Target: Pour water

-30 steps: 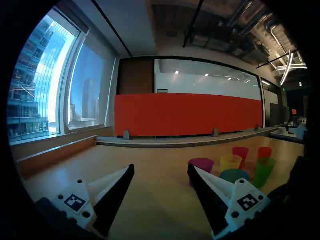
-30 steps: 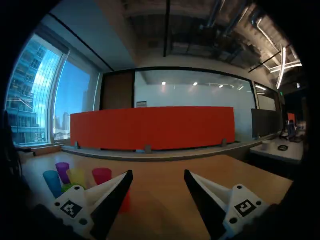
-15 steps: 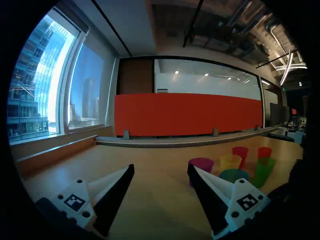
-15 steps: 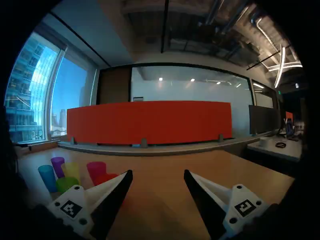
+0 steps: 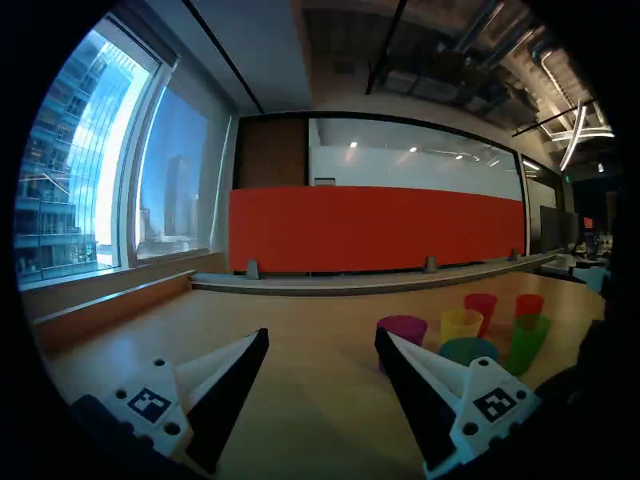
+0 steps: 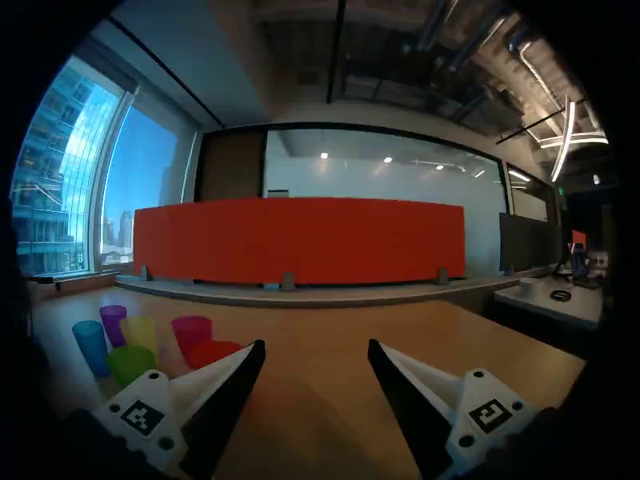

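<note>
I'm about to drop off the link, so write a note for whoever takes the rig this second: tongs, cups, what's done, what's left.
Left tongs: open, empty, low over the wooden table.
Right tongs: open, empty, over the same table.
Cups: six coloured cups stand clustered between the two tongs, among them the purple cup, yellow cup, green cup and red cup, which is closest to the right tongs.
Done: nothing gripped, nothing poured. I cannot tell whether any cup holds water.
Left: grip a cup and pour it into another.
</note>
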Action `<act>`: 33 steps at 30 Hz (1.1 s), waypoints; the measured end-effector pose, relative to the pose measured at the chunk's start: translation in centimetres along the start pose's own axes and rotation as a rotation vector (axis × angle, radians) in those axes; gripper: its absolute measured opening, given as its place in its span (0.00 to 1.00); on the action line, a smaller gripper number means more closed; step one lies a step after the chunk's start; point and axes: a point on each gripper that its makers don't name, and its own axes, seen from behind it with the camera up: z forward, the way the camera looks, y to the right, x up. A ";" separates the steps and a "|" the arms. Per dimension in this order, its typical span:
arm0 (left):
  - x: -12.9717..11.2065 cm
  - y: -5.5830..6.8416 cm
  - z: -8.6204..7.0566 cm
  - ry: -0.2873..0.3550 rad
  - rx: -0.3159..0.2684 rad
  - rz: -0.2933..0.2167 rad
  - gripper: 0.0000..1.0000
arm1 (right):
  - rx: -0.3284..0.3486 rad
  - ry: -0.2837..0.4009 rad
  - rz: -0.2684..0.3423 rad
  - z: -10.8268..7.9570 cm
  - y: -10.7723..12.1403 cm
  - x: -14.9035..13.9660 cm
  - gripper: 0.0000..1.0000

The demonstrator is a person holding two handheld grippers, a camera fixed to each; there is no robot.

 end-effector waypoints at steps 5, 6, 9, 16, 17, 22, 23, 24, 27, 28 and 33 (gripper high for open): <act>0.0 0.0 0.0 0.000 0.000 0.000 0.99 | -0.001 0.000 0.001 -0.1 0.0 0.0 0.99; 0.0 0.0 0.0 0.000 0.000 0.000 0.99 | -0.001 0.000 0.001 -0.1 0.1 0.0 0.99; 0.0 0.0 0.0 0.000 0.000 0.000 0.99 | -0.003 0.000 0.001 -0.2 0.1 -0.1 0.99; 0.0 0.0 0.0 0.000 0.000 0.000 0.99 | -0.003 -0.001 0.001 -0.2 0.1 -0.2 0.99; 0.0 0.0 0.0 0.000 0.000 0.000 0.99 | -0.003 -0.002 0.001 -0.2 0.1 -0.2 0.99; 0.0 0.0 0.0 0.000 0.000 0.000 0.99 | -0.003 -0.002 0.001 -0.2 0.1 -0.2 0.99; 0.0 0.0 0.0 0.000 0.000 0.000 0.99 | -0.003 -0.002 0.001 -0.2 0.1 -0.2 0.99; 0.0 0.0 0.0 0.000 0.000 0.000 0.99 | -0.003 -0.002 0.001 -0.2 0.2 -0.2 0.99; 0.0 0.0 0.0 0.000 0.000 0.000 0.99 | -0.003 -0.002 0.001 -0.2 0.1 -0.1 0.99; 0.0 0.0 0.0 0.000 0.000 0.000 0.99 | -0.003 -0.002 0.001 -0.2 0.1 -0.1 0.99; 0.0 0.0 0.0 0.000 0.000 0.000 0.99 | -0.003 -0.002 0.001 -0.2 0.1 -0.1 0.99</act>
